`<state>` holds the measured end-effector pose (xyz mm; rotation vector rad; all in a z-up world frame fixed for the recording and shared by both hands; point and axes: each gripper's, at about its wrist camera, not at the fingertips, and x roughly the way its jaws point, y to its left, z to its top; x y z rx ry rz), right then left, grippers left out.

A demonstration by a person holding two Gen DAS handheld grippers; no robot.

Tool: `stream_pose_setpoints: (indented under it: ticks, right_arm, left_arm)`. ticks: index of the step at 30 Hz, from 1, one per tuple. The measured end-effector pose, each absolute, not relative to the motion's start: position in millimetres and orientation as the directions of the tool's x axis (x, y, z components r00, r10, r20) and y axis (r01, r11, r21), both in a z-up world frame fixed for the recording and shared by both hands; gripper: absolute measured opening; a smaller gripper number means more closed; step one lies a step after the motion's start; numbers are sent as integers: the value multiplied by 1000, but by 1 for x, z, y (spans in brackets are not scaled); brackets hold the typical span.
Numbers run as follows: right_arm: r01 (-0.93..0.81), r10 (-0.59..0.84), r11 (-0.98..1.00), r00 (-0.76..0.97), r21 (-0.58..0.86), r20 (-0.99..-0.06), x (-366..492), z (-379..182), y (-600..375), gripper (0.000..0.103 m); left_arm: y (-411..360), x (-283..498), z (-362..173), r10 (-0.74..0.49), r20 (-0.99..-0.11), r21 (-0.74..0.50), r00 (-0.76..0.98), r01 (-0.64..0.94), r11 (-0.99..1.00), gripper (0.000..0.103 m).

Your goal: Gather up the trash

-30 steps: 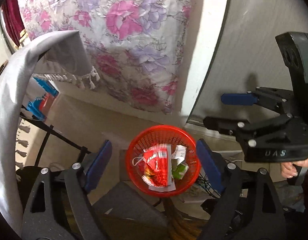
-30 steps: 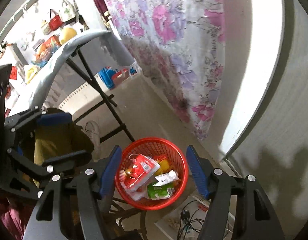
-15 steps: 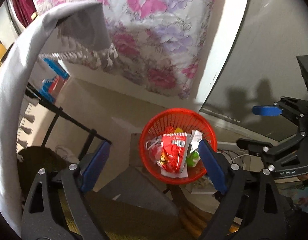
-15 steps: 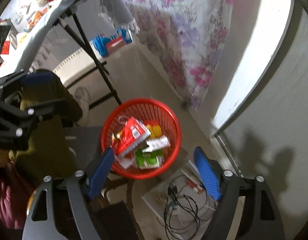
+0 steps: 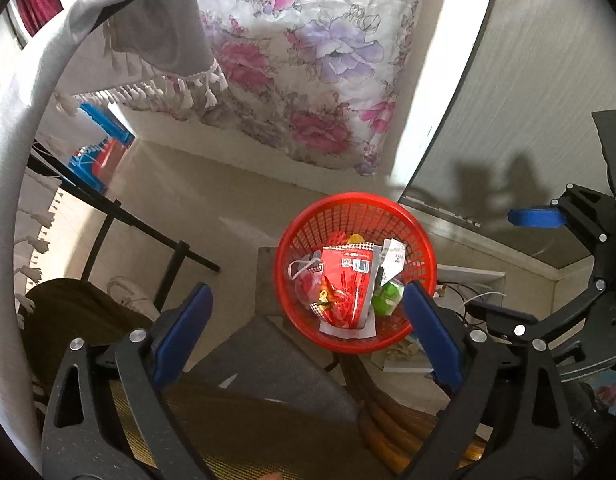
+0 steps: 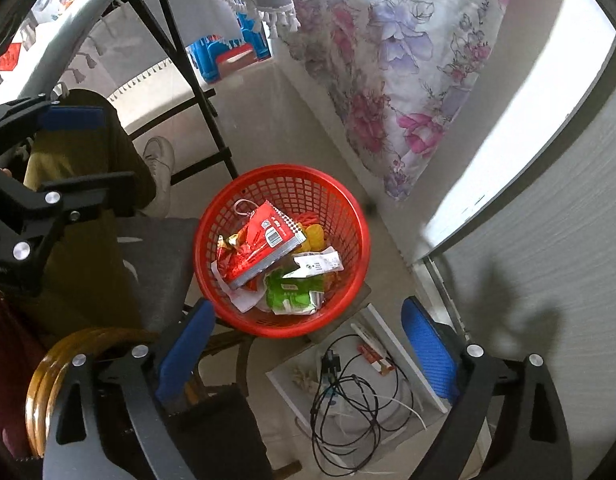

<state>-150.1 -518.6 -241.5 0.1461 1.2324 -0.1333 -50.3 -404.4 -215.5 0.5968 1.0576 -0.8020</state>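
A red mesh basket [image 5: 349, 202] [image 6: 284, 172] stands low on a grey seat. Inside lie a red snack bag [image 5: 345, 284] [image 6: 260, 250], a green wrapper [image 5: 385, 300] [image 6: 292, 294], a white wrapper [image 6: 319, 262] and other trash. My left gripper [image 5: 308, 290] hangs above the basket's near left side. Its jaws are opening and nothing is between them. My right gripper [image 6: 308, 306] points down over the basket's near rim. Its jaws are also opening and hold nothing. Each gripper shows in the other's view: the right gripper [image 5: 507, 268] and the left gripper [image 6: 116, 156].
A table with a grey fringed cloth [image 5: 160, 40] and black folding legs [image 6: 200, 92] stands at the left. A floral curtain [image 6: 387, 60] hangs behind. A white tray with cables [image 6: 359, 392] lies on the floor. A person's olive trouser leg [image 6: 80, 148] and white shoe [image 6: 160, 160] are nearby.
Both pairs of jaws have spread wider. Both views have tipped further down towards the floor, so the basket has shifted within each. The trash in the basket lies as before.
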Motion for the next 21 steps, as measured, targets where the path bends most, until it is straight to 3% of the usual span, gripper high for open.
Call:
stream_pose_setpoints:
  ticks: [21]
  right_arm:
    - [161, -28, 987, 323, 26, -946, -148, -244, -514, 93]
  left_arm:
    - [-403, -47, -220, -256, -925, 76, 280, 797, 599, 93]
